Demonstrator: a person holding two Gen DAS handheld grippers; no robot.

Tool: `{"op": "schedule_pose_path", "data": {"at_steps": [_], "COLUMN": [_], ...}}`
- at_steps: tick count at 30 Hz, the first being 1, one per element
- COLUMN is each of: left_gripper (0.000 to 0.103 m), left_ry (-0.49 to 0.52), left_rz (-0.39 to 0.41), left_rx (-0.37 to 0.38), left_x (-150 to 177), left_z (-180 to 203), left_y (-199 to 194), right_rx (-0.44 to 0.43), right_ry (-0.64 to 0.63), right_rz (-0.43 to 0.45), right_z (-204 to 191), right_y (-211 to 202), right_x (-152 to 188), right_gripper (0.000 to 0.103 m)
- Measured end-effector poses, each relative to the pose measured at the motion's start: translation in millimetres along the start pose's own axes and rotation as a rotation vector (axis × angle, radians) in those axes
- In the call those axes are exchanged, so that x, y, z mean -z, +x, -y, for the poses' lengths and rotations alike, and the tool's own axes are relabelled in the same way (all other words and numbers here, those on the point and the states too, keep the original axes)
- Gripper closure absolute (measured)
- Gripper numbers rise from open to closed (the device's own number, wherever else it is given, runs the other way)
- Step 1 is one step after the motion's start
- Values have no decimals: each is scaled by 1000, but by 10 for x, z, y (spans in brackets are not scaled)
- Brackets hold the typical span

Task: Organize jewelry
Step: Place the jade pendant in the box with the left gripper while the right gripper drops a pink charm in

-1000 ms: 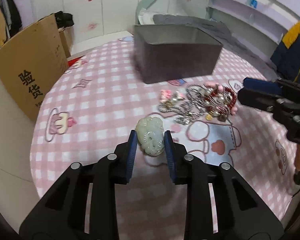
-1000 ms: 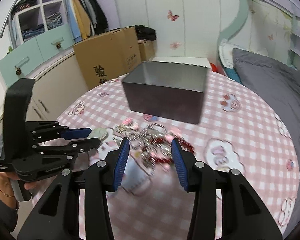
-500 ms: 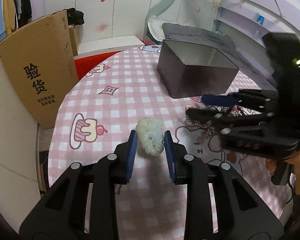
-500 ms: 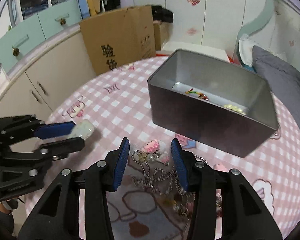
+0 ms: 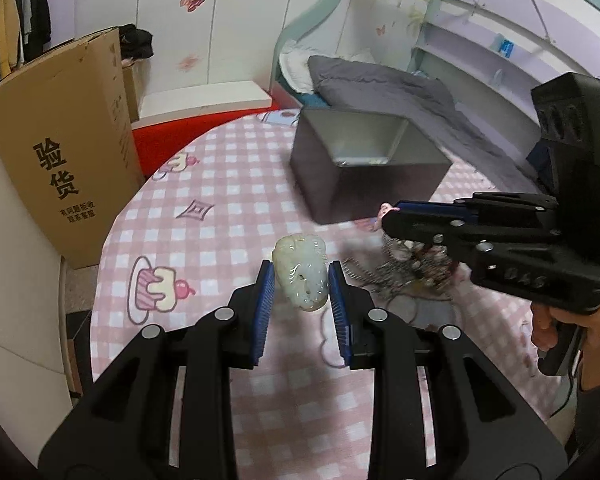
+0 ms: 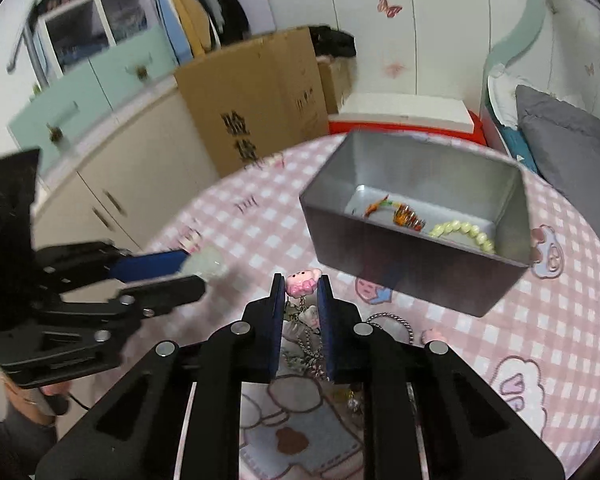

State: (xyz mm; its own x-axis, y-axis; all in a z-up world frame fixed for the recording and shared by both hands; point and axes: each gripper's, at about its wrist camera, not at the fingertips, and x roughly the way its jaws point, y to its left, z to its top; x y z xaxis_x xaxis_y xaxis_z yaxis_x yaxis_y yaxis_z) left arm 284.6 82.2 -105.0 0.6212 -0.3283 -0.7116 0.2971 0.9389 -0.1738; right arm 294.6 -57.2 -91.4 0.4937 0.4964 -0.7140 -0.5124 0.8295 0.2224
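A pale jade pendant [image 5: 300, 264] hangs above the pink checked tablecloth [image 5: 220, 216], with my left gripper [image 5: 300, 271] shut on it. In the right wrist view the same left gripper [image 6: 198, 270] holds the pendant [image 6: 210, 260] at the left. My right gripper [image 6: 301, 282] is closing its jaws on a pink charm [image 6: 302, 285], whose chain hangs down between the fingers. The pads touch the charm on both sides. A tangle of chains and beads [image 5: 416, 266] lies under the right gripper [image 5: 389, 216]. The grey metal box [image 6: 400, 264] holds a pale bead bracelet [image 6: 464, 234] and an orange piece [image 6: 406, 214].
A tall cardboard box [image 5: 60, 160] stands off the table's left edge, with pale cabinets [image 6: 100, 184] beside it. A bed with a grey blanket [image 5: 380, 80] lies beyond the metal box [image 5: 364, 184]. A hand [image 5: 556, 328] grips the right tool's handle.
The right gripper has moved forward over the jewelry pile and narrowed its jaws onto the pink charm. The left gripper has risen a little with the jade pendant still in it.
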Motion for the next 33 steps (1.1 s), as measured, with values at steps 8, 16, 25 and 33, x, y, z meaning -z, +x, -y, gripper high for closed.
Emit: {"op": "schedule_pose_path", "data": {"at_steps": [8, 16, 25, 33], "left_gripper": [76, 76, 75, 75], "left_ry": [44, 59, 82, 77], "left_rz": [32, 7, -107, -162], "left_rx": [54, 79, 32, 15], "left_x": [-337, -894, -1131, -1132], "left_z": [324, 520, 598, 565], "left_y": [-106, 186, 780, 1067], "right_rx": [-5, 90, 118, 119], "right_ry": [23, 75, 81, 69], "right_rz": [85, 121, 52, 28], "right_z": [100, 475, 794, 849], "right_y": [-520, -463, -69, 80], "right_x": [-196, -444, -426, -384], "right_gripper": [88, 88, 88, 87]}}
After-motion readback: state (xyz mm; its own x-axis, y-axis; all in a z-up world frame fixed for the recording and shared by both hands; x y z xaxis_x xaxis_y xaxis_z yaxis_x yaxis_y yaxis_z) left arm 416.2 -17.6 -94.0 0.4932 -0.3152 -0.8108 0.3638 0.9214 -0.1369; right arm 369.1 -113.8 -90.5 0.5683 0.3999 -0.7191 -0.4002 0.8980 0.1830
